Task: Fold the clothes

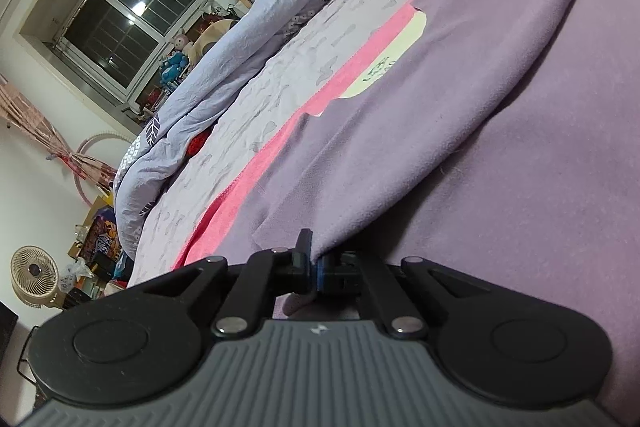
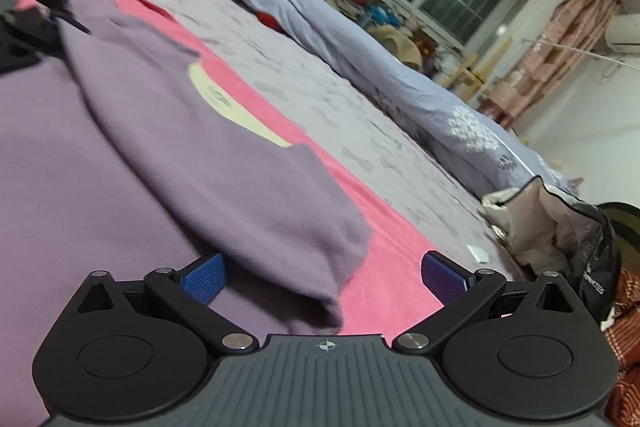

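Observation:
A purple garment (image 1: 460, 99) lies spread on a pink blanket (image 1: 248, 187) on the bed, one flap folded back over its body. A cream patch with green print (image 1: 384, 67) shows beside the flap. My left gripper (image 1: 316, 263) is shut on the near edge of that flap. In the right wrist view the same purple garment (image 2: 224, 179) has its folded corner lying between the blue pads (image 2: 204, 277) of my right gripper (image 2: 324, 277), which stands open and grips nothing. The left gripper (image 2: 36, 7) shows far left, holding the far end.
A rumpled light-blue quilt (image 1: 224, 75) runs along the far side of the lilac bedsheet (image 1: 280, 95). A dark bag with pale lining (image 2: 560, 227) sits at the bed's edge. A window (image 1: 128, 11), a fan (image 1: 34, 279) and clutter stand beyond.

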### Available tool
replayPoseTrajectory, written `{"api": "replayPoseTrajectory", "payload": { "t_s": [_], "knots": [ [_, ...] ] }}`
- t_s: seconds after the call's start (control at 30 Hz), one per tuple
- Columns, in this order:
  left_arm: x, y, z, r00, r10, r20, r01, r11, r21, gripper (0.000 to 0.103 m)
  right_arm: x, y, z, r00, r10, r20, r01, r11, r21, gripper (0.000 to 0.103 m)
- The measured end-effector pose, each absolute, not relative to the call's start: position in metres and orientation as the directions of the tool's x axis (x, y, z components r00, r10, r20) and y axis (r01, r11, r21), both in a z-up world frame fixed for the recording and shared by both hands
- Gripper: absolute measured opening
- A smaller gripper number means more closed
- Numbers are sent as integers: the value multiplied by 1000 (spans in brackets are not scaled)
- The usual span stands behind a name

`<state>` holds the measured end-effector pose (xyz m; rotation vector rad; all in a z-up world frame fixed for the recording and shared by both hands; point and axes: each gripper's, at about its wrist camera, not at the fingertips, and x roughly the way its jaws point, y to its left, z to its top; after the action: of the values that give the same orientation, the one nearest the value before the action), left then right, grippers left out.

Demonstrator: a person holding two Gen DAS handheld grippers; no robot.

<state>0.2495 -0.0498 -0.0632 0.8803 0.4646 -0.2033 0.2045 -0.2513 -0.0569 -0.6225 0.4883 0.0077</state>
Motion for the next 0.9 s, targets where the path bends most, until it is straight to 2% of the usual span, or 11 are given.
{"api": "replayPoseTrajectory", "payload": {
  "t_s": [0.1, 0.23, 0.37, 0.43, 0.47, 0.5, 0.57, 0.73, 0.83, 0.87, 0.9],
  "knots": [
    [249, -48, -62, 881, 9, -472, 360, 636, 683, 0, 217, -293, -60, 848, -238, -473, -32, 868, -495, 103],
    [249, -47, -63, 886, 4, -465, 355, 638, 683, 0, 209, -331, -47, 803, -105, -587, -78, 957, -278, 103],
    [250, -46, -64, 887, 0, -462, 353, 646, 677, 0, 190, -338, -26, 806, -32, -590, -134, 963, -234, 101],
    [250, -47, -65, 891, 2, -455, 347, 643, 683, 0, 194, -347, -14, 813, -30, -582, -80, 983, -163, 98],
    [249, -47, -65, 892, 3, -452, 345, 642, 684, 0, 200, -352, -9, 814, -37, -580, -33, 994, -109, 92],
    [249, -47, -66, 893, 3, -451, 344, 642, 685, 0, 207, -357, -4, 813, -45, -581, 22, 999, -47, 78],
    [249, -47, -66, 894, 4, -448, 341, 642, 686, 0, 229, -348, -6, 800, -48, -598, 39, 999, -28, 54],
    [248, -48, -68, 898, 8, -439, 333, 639, 693, 0, 285, -316, -15, 760, -49, -648, 35, 999, -34, 51],
    [248, -48, -69, 900, 8, -437, 331, 639, 694, 0, 308, -293, -32, 720, -79, -689, 2, 994, -112, 53],
    [248, -48, -69, 900, 8, -436, 331, 640, 694, 0, 313, -292, -37, 703, -70, -707, 4, 995, -95, 50],
    [248, -48, -69, 900, 8, -436, 330, 640, 694, 0, 315, -294, -38, 698, -41, -715, 10, 999, -47, 31]
  ]
}}
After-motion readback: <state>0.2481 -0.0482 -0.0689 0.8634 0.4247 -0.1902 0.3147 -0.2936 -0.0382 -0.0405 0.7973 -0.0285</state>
